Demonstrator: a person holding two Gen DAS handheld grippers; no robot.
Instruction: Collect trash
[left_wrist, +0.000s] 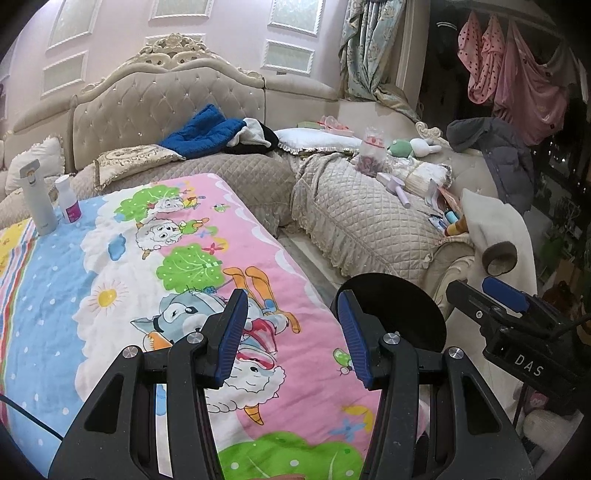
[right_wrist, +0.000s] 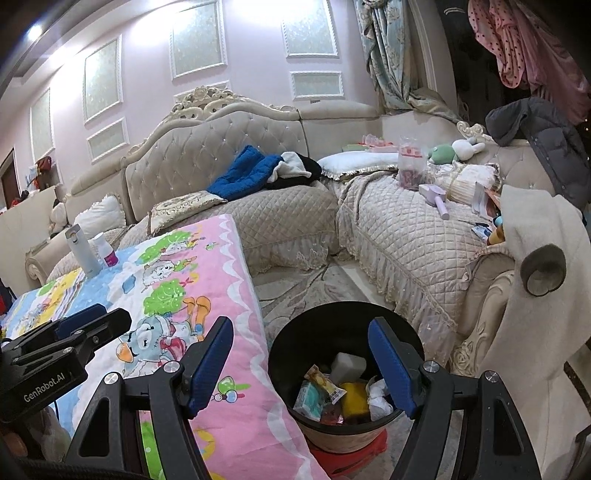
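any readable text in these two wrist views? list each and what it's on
"DAS" – on the body of the right gripper, seen in the left wrist view.
"GenRobot.AI" – on the body of the left gripper, seen in the right wrist view.
Small bottle with pink label on the table: print too small to read.
White flask beside it: small mark near its base, unreadable.
Wrappers in the black trash bin: print blurred.

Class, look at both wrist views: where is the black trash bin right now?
In the right wrist view the black trash bin stands on the floor at lower centre, beside the cartoon blanket's right edge, before the quilted sofa.
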